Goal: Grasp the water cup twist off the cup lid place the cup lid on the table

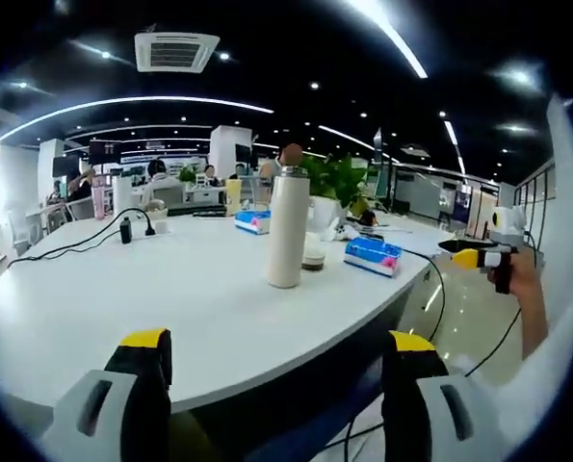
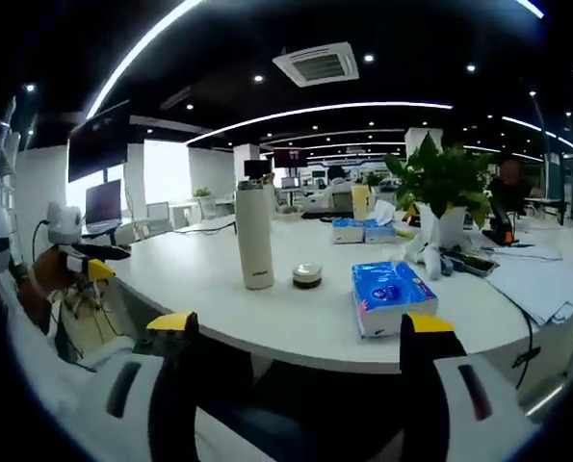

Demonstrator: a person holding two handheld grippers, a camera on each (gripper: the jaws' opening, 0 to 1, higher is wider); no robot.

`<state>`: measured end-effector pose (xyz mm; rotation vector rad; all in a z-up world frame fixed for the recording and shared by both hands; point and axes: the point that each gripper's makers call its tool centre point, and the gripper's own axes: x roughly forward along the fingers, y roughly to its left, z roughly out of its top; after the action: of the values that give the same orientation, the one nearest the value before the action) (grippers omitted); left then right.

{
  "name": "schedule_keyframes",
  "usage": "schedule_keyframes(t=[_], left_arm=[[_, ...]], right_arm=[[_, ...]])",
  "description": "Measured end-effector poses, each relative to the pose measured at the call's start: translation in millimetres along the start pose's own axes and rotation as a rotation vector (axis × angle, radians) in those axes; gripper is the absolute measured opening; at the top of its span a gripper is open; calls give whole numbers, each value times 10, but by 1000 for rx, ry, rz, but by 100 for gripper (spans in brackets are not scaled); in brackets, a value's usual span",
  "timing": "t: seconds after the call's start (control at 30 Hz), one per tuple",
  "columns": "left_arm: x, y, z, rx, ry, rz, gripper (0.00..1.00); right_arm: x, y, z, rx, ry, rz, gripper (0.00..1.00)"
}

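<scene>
Both sets of tongs were wide open with nothing in them, the left tongs (image 1: 276, 371) and the right tongs (image 2: 300, 346) hanging off the edge of the white desk (image 1: 170, 298). Well ahead of both, the water cup (image 2: 254, 236) stood upright on the desk with its lid (image 2: 252, 184) on top. Just beside it sat a small round tin (image 2: 307, 275), a blue tissue pack (image 2: 392, 296) was ahead of the right tongs, and a potted plant (image 2: 440, 192) sat further back.

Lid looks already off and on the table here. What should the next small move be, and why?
Probably nothing more than backing away: the water cup stands upright with its neck bare, the cup lid rests on the table beside it, and the left gripper and right gripper are open, holding nothing.
</scene>
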<state>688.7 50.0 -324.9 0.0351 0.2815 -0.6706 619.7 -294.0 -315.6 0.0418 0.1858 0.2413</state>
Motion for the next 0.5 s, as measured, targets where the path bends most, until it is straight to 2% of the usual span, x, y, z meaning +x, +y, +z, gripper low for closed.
schedule_keyframes(t=[0.3,0.5], left_arm=[[54,-15,35,24,1,23,90],[53,-49,29,39,3,28,90]], right_arm=[[52,-95,48,23,-43,-10,86],[99,-49,26,31,-49,14,86]])
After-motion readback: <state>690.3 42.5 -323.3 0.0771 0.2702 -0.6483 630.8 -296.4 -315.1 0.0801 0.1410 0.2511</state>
